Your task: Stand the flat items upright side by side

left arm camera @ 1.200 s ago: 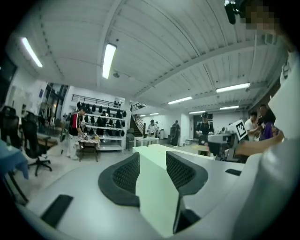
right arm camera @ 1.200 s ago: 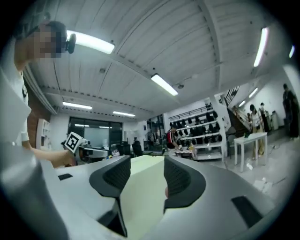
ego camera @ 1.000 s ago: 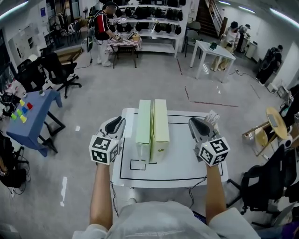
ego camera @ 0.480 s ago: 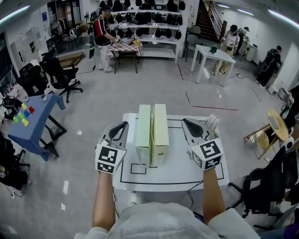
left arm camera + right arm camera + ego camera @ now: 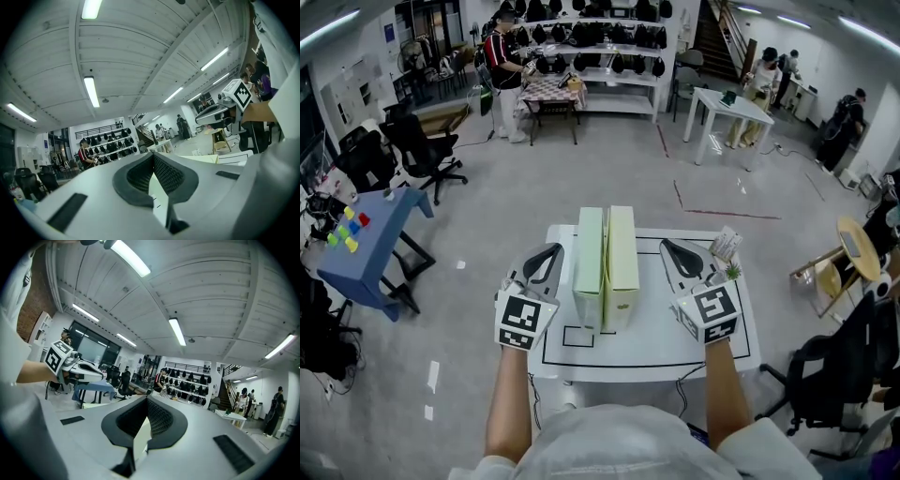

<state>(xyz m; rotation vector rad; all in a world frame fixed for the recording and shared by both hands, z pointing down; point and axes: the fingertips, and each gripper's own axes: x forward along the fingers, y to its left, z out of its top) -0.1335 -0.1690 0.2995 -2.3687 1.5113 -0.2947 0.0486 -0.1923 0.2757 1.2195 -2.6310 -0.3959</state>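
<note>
Upright flat items stand between left gripper and right gripper, fingers together.

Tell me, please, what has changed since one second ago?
The left gripper and the right gripper, both shut and empty, moved slightly inward toward the boxes. The left box and right box stayed upright, side by side on the table.

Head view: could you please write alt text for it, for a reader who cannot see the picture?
Two pale green flat boxes stand upright, side by side, on a white table. The left tool and the right tool, both shut and empty, flank the pair without touching it. A large workshop floor lies behind.
</note>
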